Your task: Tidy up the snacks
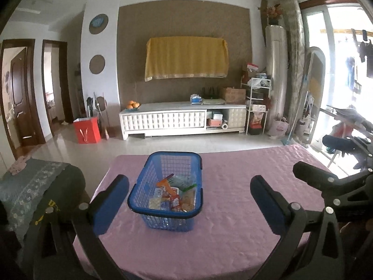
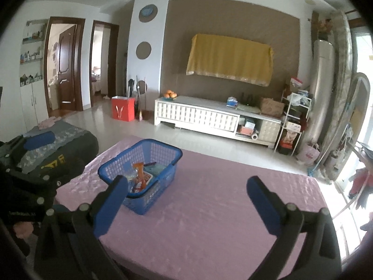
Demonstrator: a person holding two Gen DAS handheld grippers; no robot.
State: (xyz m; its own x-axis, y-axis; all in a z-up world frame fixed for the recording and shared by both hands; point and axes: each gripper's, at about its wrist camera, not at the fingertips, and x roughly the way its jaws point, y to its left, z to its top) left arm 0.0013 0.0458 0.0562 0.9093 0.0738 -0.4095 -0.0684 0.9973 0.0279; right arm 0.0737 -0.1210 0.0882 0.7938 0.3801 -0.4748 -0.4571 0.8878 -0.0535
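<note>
A blue plastic basket [image 1: 139,187] stands on the pink tablecloth [image 1: 233,210] and holds several snack packets [image 1: 173,194]. My left gripper [image 1: 190,200] is open and empty, its blue fingers [image 1: 109,203] wide apart on either side of the basket, held back from it. In the right wrist view the basket [image 2: 163,177] sits to the left with the snacks [image 2: 142,178] inside. My right gripper [image 2: 186,203] is open and empty over the bare cloth [image 2: 209,210], to the right of the basket. The right gripper also shows in the left wrist view [image 1: 326,179].
A dark sofa arm with a grey patterned cover [image 1: 35,186] lies left of the table. Beyond the table's far edge is a tiled floor [image 1: 186,142], a white TV cabinet [image 1: 181,120] and a red bag [image 1: 86,130]. A bright balcony door [image 1: 338,70] is at right.
</note>
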